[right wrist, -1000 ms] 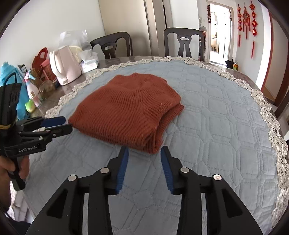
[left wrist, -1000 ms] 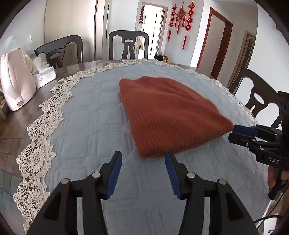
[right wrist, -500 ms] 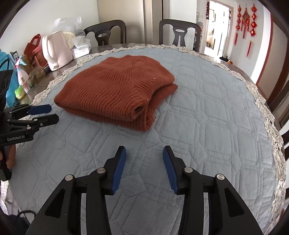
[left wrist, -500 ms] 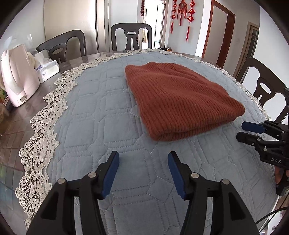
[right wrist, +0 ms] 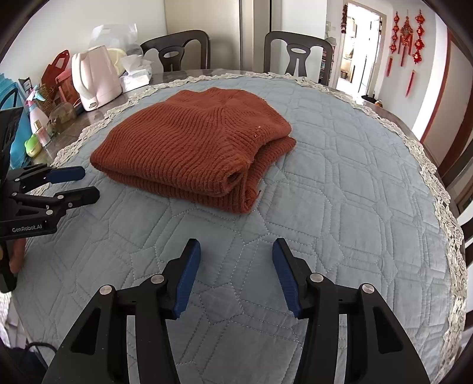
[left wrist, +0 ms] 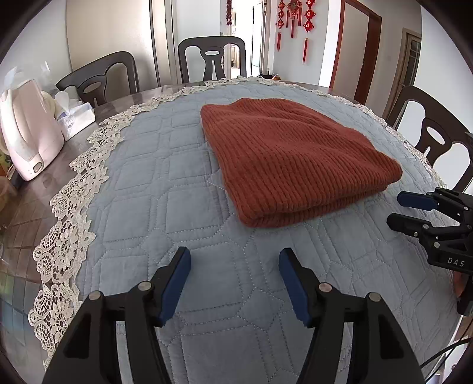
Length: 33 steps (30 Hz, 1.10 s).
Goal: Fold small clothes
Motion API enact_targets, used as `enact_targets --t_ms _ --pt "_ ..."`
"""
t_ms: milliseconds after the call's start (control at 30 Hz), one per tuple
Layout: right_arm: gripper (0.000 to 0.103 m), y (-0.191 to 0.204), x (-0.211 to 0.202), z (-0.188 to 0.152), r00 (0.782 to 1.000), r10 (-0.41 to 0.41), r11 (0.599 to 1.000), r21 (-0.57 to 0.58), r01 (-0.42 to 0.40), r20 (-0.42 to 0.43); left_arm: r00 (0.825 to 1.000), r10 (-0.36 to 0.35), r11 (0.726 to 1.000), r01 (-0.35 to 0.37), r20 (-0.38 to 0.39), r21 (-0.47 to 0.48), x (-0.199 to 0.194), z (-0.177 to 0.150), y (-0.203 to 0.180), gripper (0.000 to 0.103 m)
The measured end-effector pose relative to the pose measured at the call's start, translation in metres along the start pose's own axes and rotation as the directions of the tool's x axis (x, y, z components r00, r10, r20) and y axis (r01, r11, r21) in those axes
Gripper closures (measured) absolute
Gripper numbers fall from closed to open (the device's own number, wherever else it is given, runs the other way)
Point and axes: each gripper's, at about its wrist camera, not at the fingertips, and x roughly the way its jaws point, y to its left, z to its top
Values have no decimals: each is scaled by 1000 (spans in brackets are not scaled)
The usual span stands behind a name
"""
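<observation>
Both grippers, left (left wrist: 233, 280) and right (right wrist: 233, 273), are drawn back with jaws apart and empty, so the folded rust-red ribbed knit sweater (left wrist: 289, 159) mid-quilt could slump open unheld.

Dark dining chairs (left wrist: 211, 59) ring the table (left wrist: 26, 201); white walls (right wrist: 204, 17), brown-framed doors (left wrist: 356, 47), red hanging ornaments (left wrist: 292, 20), daylight through the open doorway (right wrist: 359, 50).

Folded sweater (left wrist: 292, 159) sits mid-worktop on the quilt (left wrist: 165, 212); your tongs flank it, left tongs (left wrist: 233, 265), right tongs (right wrist: 233, 257); kettle (left wrist: 26, 133) far left.
</observation>
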Motion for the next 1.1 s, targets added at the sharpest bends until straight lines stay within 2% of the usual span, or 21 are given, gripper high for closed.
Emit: enact_targets --t_ms 1100 --pt "47 3 0 1 1000 14 1000 -1 -14 -1 1000 18 1000 -18 -8 4 2 0 0 34"
